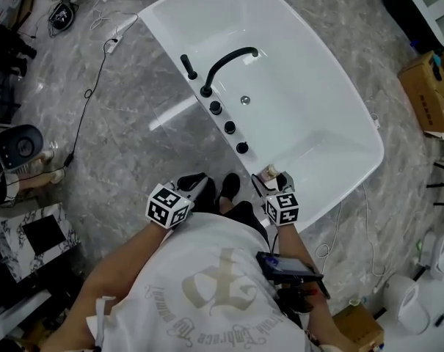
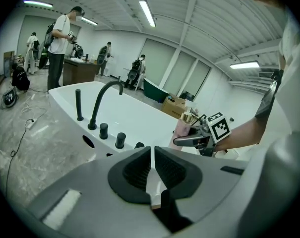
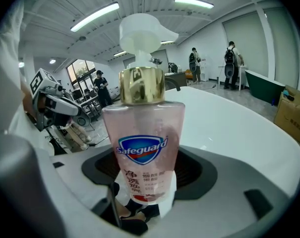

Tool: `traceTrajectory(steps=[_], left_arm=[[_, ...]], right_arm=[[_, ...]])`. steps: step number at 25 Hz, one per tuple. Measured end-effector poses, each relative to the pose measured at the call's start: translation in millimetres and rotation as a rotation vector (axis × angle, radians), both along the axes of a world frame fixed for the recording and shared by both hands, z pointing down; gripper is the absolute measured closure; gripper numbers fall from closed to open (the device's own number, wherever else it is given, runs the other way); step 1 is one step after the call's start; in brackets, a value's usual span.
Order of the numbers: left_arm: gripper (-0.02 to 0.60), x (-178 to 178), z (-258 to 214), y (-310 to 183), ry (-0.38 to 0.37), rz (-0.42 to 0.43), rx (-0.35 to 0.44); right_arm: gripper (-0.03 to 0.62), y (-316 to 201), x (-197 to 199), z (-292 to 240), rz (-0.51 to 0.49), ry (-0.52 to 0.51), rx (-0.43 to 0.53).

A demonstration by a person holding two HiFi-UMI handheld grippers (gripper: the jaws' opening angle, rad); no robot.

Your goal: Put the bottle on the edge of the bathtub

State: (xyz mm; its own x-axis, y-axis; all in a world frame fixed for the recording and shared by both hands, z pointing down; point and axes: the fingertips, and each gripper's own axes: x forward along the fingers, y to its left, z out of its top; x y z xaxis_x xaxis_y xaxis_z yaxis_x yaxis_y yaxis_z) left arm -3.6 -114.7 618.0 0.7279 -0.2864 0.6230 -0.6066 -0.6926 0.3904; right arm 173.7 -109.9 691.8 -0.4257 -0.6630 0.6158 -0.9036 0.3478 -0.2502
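Head view: steeply down fr. above; gripper views low, close-in — all share bathtub [image 1: 295, 57].

White T-shirt [image 1: 170, 277], grey emblem print [image 1: 220, 288], grey left hand-held gripper [image 2: 152, 155], black pads [image 2: 136, 171]

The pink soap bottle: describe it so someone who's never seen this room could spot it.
Find the white oval bathtub; at its near end, the right gripper holds the clear pump bottle of pink liquid by the rim. Unlike the black faucet and black knobs along the rim, it has a gold collar, white pump head and blue shield label.
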Motion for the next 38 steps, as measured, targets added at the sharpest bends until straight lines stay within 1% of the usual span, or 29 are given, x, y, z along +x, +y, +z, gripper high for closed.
traceTrajectory(steps=[6, 19, 23, 31, 38], left_arm=[[0.557, -10.5, 9.6, 6.7, -0.014, -0.037, -0.033], [0.557, -0.1, 14.2, 8.1, -0.026, -0.06, -0.047], [0.557, -4.1, 18.2, 7.3, -0.035, -0.073, -0.06], [0.557, -11.1, 21.0, 7.0, -0.06, -0.103, -0.071], [0.557, -3.0, 19.9, 6.0, -0.083, -0.102, -0.064]], right_arm=[[0.29, -3.1, -5.6, 20.3, -0.025, 0.016, -0.023], [0.29, -11.3, -1.0, 61.5, -0.094, 0.046, -0.089], [0.29, -21.5, -1.5, 72.5, -0.112, 0.062, -0.107], [0.29, -44.5, -2.3, 83.8, -0.149, 0.092, -0.103], [0.29, -57.7, -7.7, 98.1, -0.21, 0.116, -0.093]])
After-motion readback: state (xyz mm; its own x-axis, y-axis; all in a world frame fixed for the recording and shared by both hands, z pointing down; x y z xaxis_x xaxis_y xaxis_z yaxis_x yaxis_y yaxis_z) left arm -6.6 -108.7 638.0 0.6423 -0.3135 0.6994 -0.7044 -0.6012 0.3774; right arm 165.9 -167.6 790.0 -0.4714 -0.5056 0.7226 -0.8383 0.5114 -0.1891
